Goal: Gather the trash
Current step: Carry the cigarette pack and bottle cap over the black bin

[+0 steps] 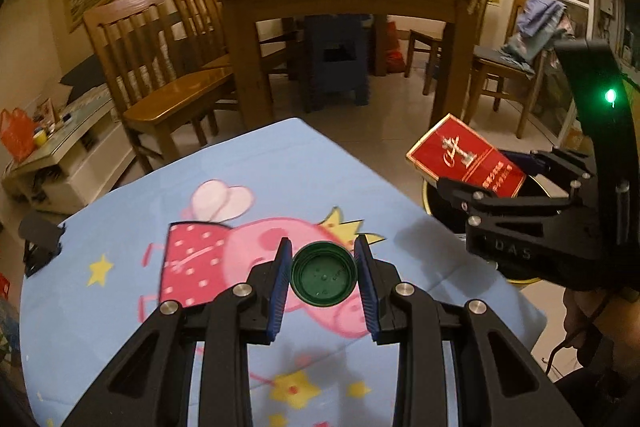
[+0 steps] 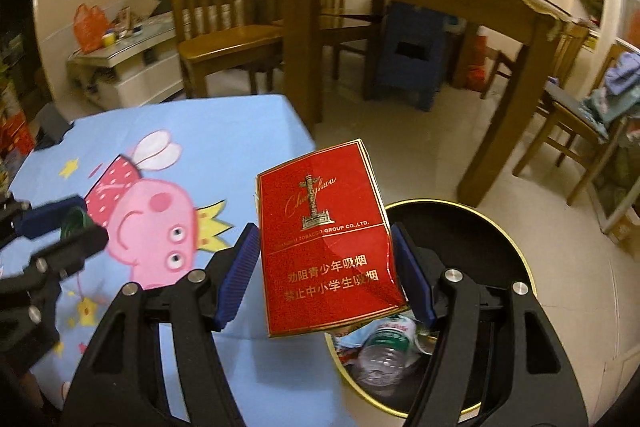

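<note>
My left tongs (image 1: pixel 323 277) clamp a green bottle cap (image 1: pixel 323 274) at frame centre over the cartoon tablecloth (image 1: pixel 120 227), while my right tongs (image 2: pixel 326 277) grip a red cigarette pack (image 2: pixel 326 239) above the black bin (image 2: pixel 492 247) at lower right.

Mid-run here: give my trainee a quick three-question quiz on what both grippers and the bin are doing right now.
1. True or false: the left gripper has a green bottle cap between its fingers.
2. What does the right gripper carry? A) red cigarette pack B) plastic bottle C) paper cup
3. Fill in: the pack hangs partly over the black ____ with the gold rim, where a clear plastic bottle already lies.

Key: 1 true; 2 A; 3 trash bin.
</note>
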Available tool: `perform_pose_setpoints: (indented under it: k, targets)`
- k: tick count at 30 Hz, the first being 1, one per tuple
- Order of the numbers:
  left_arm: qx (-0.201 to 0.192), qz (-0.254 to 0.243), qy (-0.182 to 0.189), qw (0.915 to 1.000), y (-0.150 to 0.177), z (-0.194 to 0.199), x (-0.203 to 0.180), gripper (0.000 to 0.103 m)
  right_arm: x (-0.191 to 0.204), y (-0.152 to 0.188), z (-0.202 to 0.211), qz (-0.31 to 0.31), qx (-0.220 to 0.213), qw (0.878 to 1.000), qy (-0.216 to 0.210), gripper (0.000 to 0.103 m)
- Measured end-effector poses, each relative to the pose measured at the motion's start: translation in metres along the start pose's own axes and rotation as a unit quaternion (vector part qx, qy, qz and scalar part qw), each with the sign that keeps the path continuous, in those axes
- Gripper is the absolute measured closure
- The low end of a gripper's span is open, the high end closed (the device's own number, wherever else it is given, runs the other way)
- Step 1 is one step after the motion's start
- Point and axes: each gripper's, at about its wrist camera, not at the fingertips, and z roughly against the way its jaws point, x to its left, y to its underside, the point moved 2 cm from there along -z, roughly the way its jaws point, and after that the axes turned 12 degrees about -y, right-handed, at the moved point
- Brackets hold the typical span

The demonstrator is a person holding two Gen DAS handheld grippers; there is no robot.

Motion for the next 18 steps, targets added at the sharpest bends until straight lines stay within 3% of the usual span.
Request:
perform_pose_setpoints:
  k: [18]
  targets:
    - [0.002, -0.032, 0.018, 0.9993, -0.017, -0.014, -0.05, 0.073, -0.032, -0.005, 0.023, -0.028, -0.028, 0.998, 0.042, 0.037]
